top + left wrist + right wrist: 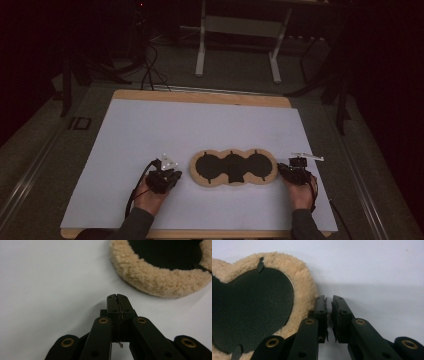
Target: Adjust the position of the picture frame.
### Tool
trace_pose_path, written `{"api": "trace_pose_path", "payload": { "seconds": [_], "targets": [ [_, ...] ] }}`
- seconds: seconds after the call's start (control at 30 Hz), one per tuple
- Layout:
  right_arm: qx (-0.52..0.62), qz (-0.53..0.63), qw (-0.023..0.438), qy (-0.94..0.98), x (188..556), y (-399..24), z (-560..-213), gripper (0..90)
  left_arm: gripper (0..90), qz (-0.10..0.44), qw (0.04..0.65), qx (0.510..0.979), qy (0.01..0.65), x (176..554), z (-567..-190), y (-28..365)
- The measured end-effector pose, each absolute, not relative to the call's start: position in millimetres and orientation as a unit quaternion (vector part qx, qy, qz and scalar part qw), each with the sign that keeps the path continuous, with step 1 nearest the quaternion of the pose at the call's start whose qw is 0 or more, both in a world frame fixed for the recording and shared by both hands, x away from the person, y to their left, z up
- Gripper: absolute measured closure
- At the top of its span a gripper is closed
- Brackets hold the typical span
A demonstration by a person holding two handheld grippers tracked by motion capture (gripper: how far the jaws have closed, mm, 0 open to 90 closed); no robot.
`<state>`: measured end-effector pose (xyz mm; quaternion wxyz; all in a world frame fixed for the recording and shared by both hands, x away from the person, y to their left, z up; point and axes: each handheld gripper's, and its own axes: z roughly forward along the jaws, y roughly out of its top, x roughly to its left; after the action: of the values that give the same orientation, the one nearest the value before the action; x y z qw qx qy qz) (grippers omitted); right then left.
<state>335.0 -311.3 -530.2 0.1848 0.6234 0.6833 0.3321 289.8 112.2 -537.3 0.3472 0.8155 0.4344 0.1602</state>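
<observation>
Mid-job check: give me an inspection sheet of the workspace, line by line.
Surface: white mat on a wooden table, bare apart from the job's thing.
Job's things: three-lobed fleece pad, tan fleece rim, black inner panels, lying flat.
Clutter: nothing seen.
Grippers: left gripper shut on nothing, short of the pad's edge; right gripper nearly closed with a narrow gap, nothing between, beside the pad's rim.
Cables: one cable trails from the left gripper; floor cables behind the table.
Surroundings: dark room, white table frame beyond.
</observation>
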Motion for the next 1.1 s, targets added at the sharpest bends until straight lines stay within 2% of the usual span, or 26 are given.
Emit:
{"api": "trace_pose_path", "payload": {
  "seconds": [0.33,0.6,0.87,1.1],
  "targets": [
    [0.627,0.350,0.167,0.675,335,-312,-533,89.6,89.5,0.173,0.352,0.800,0.453,294,-539,111],
    [0.624,0.360,0.153,0.677,335,-311,-534,90.0,89.0,0.170,0.352,0.802,0.451,295,-540,109],
    [0.601,0.357,0.155,0.698,335,-290,-534,90.0,88.9,0.170,0.349,0.800,0.459,295,-539,114],
    [0.601,0.369,0.133,0.697,335,-285,-535,90.0,89.7,0.175,0.342,0.791,0.476,299,-538,121]
  ]
}}
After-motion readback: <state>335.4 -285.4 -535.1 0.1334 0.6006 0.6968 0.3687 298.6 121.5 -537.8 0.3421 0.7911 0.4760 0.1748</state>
